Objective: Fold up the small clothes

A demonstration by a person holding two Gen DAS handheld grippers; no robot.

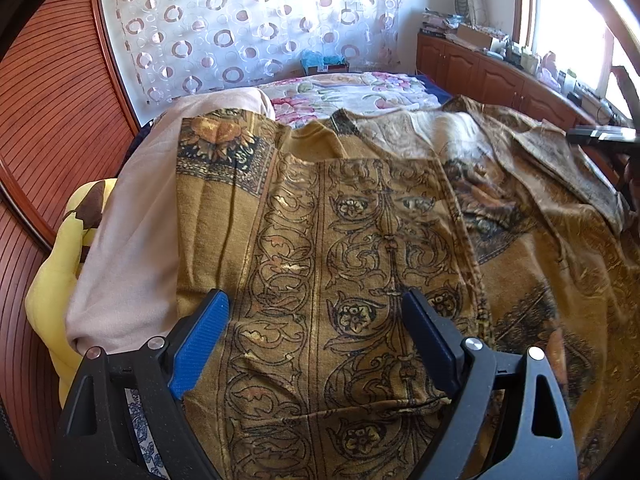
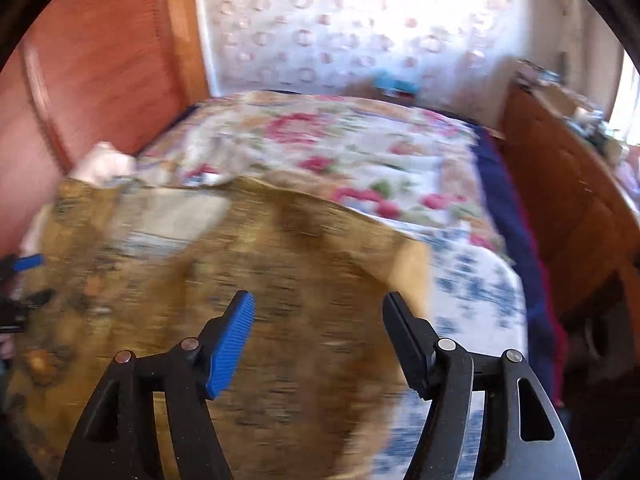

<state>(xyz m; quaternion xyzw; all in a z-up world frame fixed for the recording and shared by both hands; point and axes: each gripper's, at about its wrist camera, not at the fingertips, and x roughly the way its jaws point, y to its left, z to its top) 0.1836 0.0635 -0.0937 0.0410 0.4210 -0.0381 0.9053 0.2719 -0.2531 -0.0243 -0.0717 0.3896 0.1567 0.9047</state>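
Bed (image 2: 460, 280): it fills both your views, floral cover at the far end, blue-and-white sheet along the near right edge.
Curtain (image 1: 240, 28): white with ring print, bright behind the bed.
Cabinets (image 1: 492, 76): wooden run down the right side, clutter on top.
Garment (image 1: 360, 260): here's your piece, the mustard-gold cloth with dark scrollwork, spread flat on the bed right under you. In your left view a folded panel lies straight ahead, and more of the cloth is rumpled off to the right.
Garment, right view (image 2: 280, 320): heavily blurred, but the gold cloth lies below and its right edge stops short of the sheet's edge.
Pink cloth (image 1: 132, 248): plain, lying along the garment's left side, touching it.
Yellow cushion (image 1: 52, 280): wedged at the far left, beside the pink cloth.
Left gripper (image 1: 318, 304): your jaws are spread wide, holding nothing, poised over the folded panel; contact with the cloth I cannot tell.
Right gripper (image 2: 318, 306): jaws also wide apart and empty, above the garment near its right edge.
Blue pad (image 2: 232, 344): ribbed, on your right gripper's left finger.
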